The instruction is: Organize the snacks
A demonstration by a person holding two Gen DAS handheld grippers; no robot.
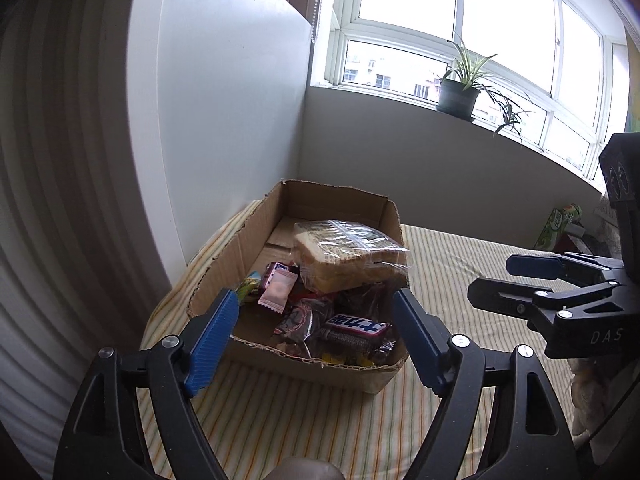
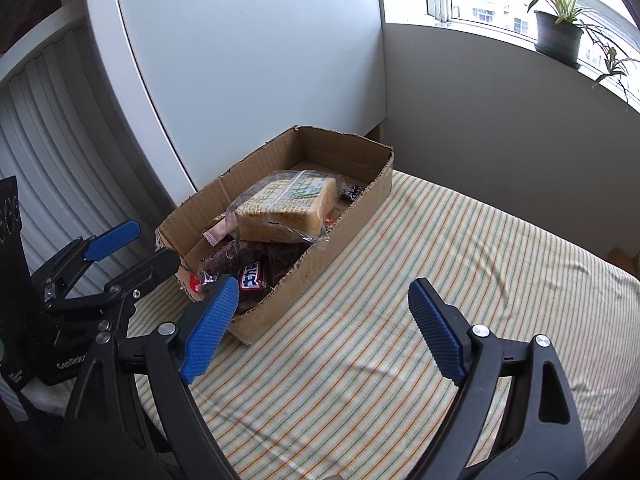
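An open cardboard box stands on a striped tablecloth. It holds wrapped sliced bread on top of several small snacks: a pink sachet, dark wrappers and a bar with a blue-white label. My left gripper is open and empty, hovering just in front of the box. My right gripper is open and empty, above the cloth right of the box. Each gripper shows in the other's view, the right and the left.
A white panel and a grey wall stand behind the box. A potted plant sits on the window sill. A green carton lies at the far right of the table.
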